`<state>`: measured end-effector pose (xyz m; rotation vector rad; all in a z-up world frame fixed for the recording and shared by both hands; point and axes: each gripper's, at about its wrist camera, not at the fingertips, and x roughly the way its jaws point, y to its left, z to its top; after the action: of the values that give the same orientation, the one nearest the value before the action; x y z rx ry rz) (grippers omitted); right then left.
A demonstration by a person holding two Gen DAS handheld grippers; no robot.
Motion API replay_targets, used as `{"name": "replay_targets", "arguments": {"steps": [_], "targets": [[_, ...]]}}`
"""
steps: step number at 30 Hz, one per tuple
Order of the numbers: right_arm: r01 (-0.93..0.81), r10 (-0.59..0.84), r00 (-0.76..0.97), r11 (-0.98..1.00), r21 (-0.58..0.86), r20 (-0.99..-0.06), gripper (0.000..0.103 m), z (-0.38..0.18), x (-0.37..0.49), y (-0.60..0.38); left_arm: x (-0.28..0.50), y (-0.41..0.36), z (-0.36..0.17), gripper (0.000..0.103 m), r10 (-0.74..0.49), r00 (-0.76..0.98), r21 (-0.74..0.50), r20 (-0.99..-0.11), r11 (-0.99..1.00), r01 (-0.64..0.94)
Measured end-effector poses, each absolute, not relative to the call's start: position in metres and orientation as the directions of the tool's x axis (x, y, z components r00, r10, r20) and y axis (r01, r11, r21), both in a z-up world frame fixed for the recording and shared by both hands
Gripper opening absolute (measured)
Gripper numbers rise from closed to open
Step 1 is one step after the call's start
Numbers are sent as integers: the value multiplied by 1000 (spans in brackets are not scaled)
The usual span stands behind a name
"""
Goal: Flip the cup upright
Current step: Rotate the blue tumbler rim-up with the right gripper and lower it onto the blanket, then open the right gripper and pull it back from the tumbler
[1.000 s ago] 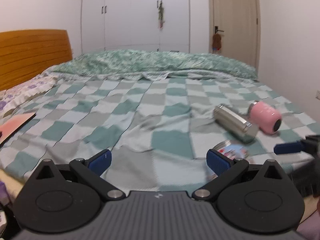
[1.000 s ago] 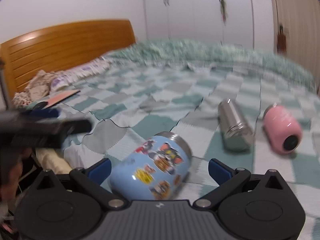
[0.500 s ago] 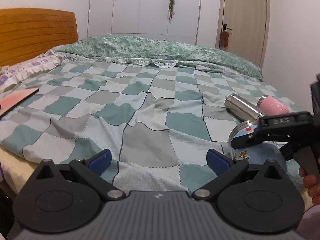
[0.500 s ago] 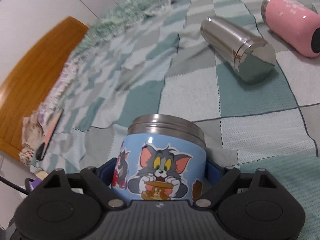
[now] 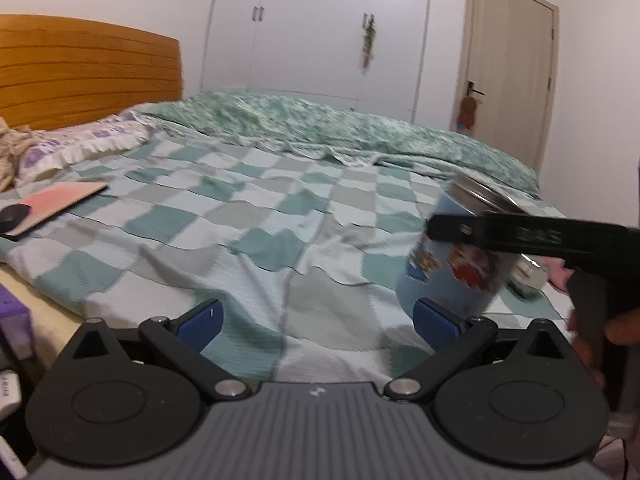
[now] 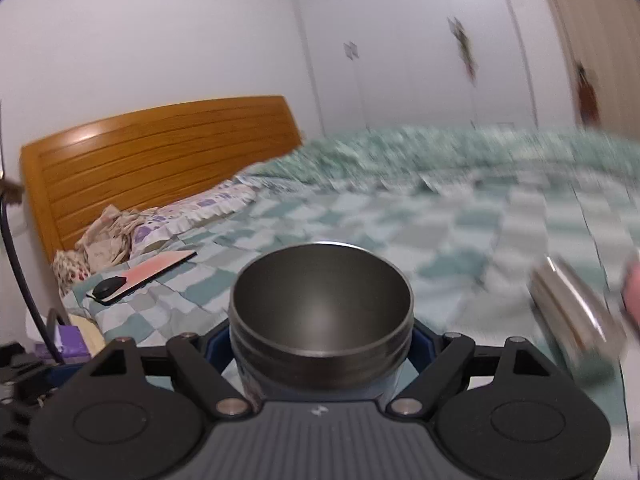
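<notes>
1. My right gripper is clamping the cup between its blue pads, one on each side of the body just under the steel rim.
2. The cup is sitting mouth-up in that grip, its dark steel inside facing my right wrist camera; from my left wrist view it is leaning a little, blue and stickered, with its base low over the checked bedspread. I cannot tell whether the base is touching the cloth.
3. My left gripper is hanging wide apart with nothing between its pads, low over the near edge of the bed, left of the cup.
4. Just beyond the cup on the right, a steel flask is lying on its side, blurred, with a pink shape at the very edge of the frame beside it.
5. Farther left, a pink pad is lying flat on the bedspread with a black mouse resting on it.
6. Behind that, a flowered pillow is leaning near the wooden headboard.
7. At the back, white wardrobe doors and a room door are closing off the room.
</notes>
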<state>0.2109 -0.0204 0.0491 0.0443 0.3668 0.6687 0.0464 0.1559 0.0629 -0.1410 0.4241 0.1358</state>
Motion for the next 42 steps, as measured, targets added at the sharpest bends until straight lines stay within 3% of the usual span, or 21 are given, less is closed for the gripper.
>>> {"name": "replay_targets", "arguments": {"steps": [3,7,9,15,17,18,28,36,42], "targets": [[-607,593,747,793,55,-301,83,47,210,11,39,164,65,103,144,905,-99,-400,975,-198],[-610,569,723,792,24,-392,83,11,218,39,32,175,61,103,180,898,-101,-401,966,-238],[-611,575,747,792,-4,-333,83,3,211,39,30,179,58,103,188,893,-101,-408,963,-249],[-622,577,736,783,-17,-354,84,8,211,39,22,177,60,103,194,901,-105,-388,962,-252],[-614,575,745,789,-12,-337,91,10,205,33,18,173,63,103,200,908,-99,-368,963,-252],[-607,576,758,795,-9,-307,103,14,199,26,15,169,65,103,201,914,-94,-351,964,-248],[-566,557,820,823,-48,-134,103,53,134,-86,-7,111,85,103,159,972,-59,-176,983,-172],[-407,395,909,910,-80,-130,103,30,72,-207,-2,49,65,103,22,980,-54,-200,998,-33],[-248,235,959,967,-67,-156,103,-16,44,-266,7,14,22,103,27,978,-41,-205,999,-36]]}}
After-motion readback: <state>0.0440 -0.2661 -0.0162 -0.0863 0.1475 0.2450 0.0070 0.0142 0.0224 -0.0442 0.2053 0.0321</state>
